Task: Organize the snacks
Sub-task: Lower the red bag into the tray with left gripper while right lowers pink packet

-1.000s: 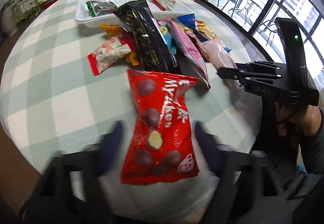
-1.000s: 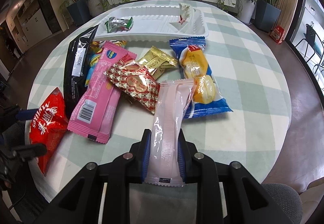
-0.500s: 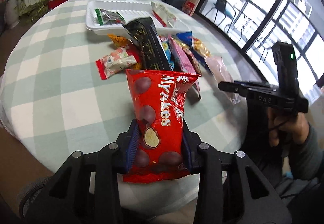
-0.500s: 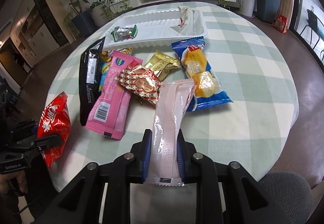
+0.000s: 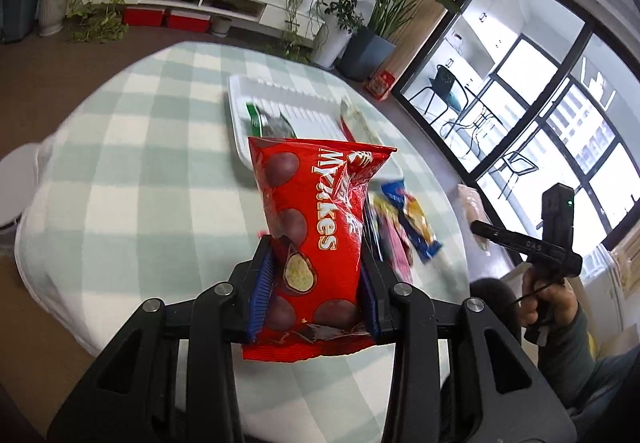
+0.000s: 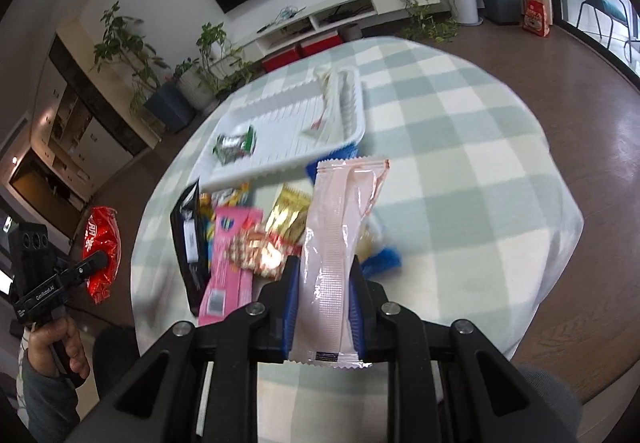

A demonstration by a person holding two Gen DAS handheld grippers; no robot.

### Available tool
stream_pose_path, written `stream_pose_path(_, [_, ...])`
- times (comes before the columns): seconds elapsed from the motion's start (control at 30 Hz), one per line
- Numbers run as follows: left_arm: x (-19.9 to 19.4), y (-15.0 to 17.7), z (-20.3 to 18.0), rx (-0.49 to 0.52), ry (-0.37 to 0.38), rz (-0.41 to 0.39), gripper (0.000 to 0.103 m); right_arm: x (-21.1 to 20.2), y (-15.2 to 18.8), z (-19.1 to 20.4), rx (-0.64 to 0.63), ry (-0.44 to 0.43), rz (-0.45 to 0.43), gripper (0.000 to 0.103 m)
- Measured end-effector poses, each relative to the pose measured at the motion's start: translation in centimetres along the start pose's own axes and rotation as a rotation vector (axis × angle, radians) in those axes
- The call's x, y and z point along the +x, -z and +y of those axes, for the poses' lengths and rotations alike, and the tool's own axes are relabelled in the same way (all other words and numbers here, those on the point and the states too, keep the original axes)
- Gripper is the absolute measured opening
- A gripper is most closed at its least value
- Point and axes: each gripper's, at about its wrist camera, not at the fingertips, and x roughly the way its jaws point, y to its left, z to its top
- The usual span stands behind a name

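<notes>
My left gripper (image 5: 314, 283) is shut on a red Mylikes bag (image 5: 316, 235) and holds it up above the near edge of the table. My right gripper (image 6: 322, 307) is shut on a pale pink packet (image 6: 340, 243) and holds it up over the snack pile. The white tray (image 6: 288, 159) lies at the far side with a green-and-silver packet (image 6: 234, 143) and a white packet (image 6: 326, 99) in it. The tray also shows in the left wrist view (image 5: 280, 91). The red bag shows at the left of the right wrist view (image 6: 102, 247).
Loose snacks lie between me and the tray: a black bag (image 6: 190, 239), a pink pack (image 6: 230, 263), a gold packet (image 6: 288, 217), a red-and-white patterned packet (image 6: 256, 253), a blue pack (image 5: 412, 223). The round table (image 5: 140, 183) has a green checked cloth. Plants and a TV stand lie beyond.
Both grippers have lifted and tilted up with their packets. The left gripper closed on the red bag a second ago; the table now sits lower and farther in both views.
</notes>
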Motion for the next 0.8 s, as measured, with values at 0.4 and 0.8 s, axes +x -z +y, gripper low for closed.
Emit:
stream_pose_path(0.4, [7.6,-14.2,-0.9,0.125,0.013,0.037,0.035,1.2,-11.7,1.7,-0.083,-0.022,-0.110,0.024])
stream_pose_path(0.8, [19.2,-16.7,1.5,0.069,0.012,0.156,0.035,12.6,-15.7,6.8,-0.223,-0.043,0.040,0.024])
